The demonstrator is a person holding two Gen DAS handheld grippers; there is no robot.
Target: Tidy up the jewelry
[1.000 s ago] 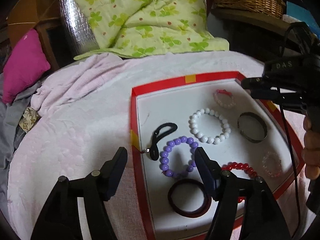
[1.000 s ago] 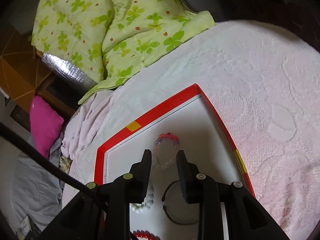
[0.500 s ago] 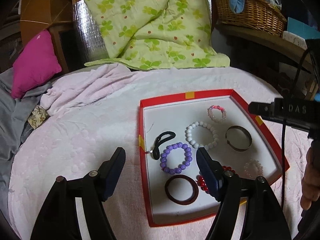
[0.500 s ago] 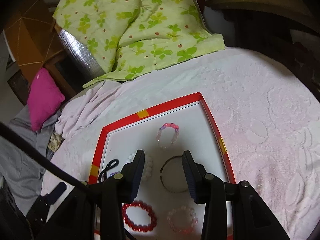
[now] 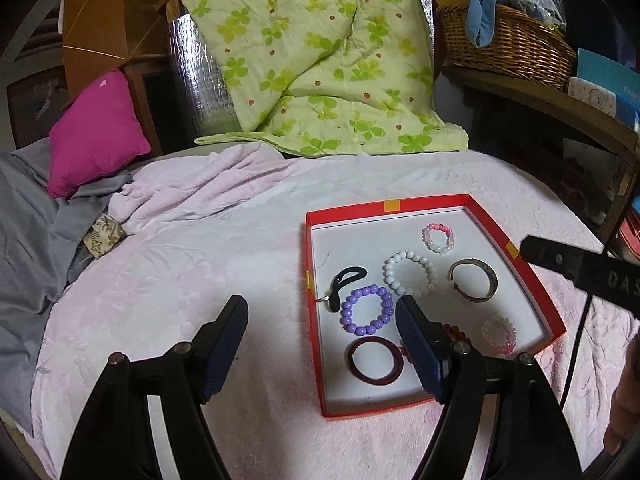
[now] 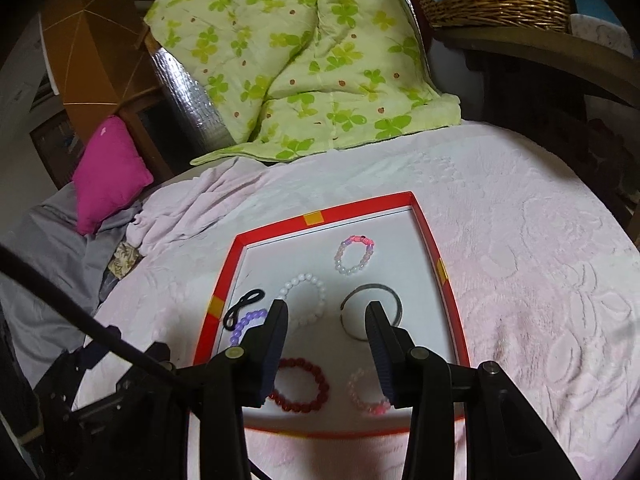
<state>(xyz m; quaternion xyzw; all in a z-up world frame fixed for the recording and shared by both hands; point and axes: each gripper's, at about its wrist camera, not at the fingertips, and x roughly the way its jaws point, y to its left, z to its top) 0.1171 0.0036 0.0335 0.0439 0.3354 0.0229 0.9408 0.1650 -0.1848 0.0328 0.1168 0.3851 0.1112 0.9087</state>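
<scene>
A red tray (image 5: 424,203) with a white floor lies on the pink blanket. It holds a black hair tie (image 5: 346,276), purple bead bracelet (image 5: 348,316), white bead bracelet (image 5: 390,276), metal bangle (image 5: 490,280), small pink bracelet (image 5: 439,238), dark red bangle (image 5: 352,360), pale pink bracelet (image 5: 486,332) and a red bead bracelet (image 6: 316,400). My left gripper (image 5: 322,304) hangs above the tray's left rim, its jaws opening with nothing between them. My right gripper (image 6: 327,306) is open and empty, above the tray's middle.
A green clover quilt (image 5: 320,60) is draped behind the blanket (image 5: 200,260). A magenta cushion (image 5: 96,132) and grey cloth (image 5: 28,220) lie at the left. A wicker basket (image 5: 508,40) stands on a shelf at the back right. A person's hand (image 5: 624,400) shows at the right edge.
Both grippers have drawn back and up from the tray, which now looks smaller. The right jaws have spread wider and the left a little wider. The jewelry has not moved.
</scene>
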